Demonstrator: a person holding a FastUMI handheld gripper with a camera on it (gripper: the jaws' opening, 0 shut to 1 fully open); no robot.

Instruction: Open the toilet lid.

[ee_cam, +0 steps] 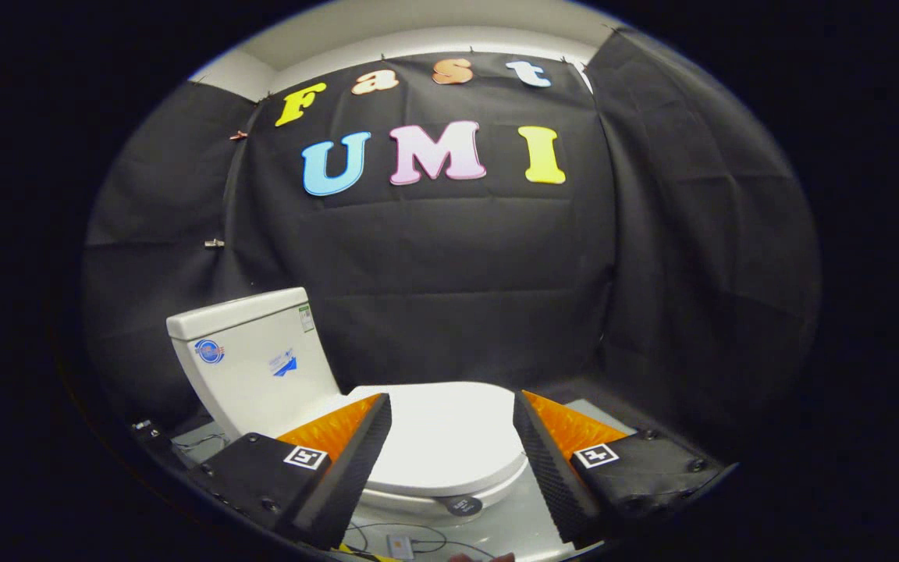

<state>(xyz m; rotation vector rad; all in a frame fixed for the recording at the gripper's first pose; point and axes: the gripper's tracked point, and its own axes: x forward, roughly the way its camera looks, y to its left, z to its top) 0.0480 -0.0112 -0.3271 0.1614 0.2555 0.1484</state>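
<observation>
Above the closed toilet lid [445,433], the gripper [452,425] hung with jaws wide apart; best hooked under the lid's front edge.

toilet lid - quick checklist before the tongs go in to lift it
1. Lid state: the toilet lid lies flat and closed on the bowl, nothing on top. ok
2. Tongs open: fingers spread wide, holding nothing. ok
3. Line-up: the lid sits ahead of and between the fingers, roughly centred. ok
4. Contact: neither finger seems to touch the lid yet. ok
5. Room to swing up: the tank stands behind the lid, leaning; whether the lid clears it, cannot tell
6. Floor hazards: thin cables and a small device lie on the floor below the front rim; keep the tongs above them. not ok
</observation>
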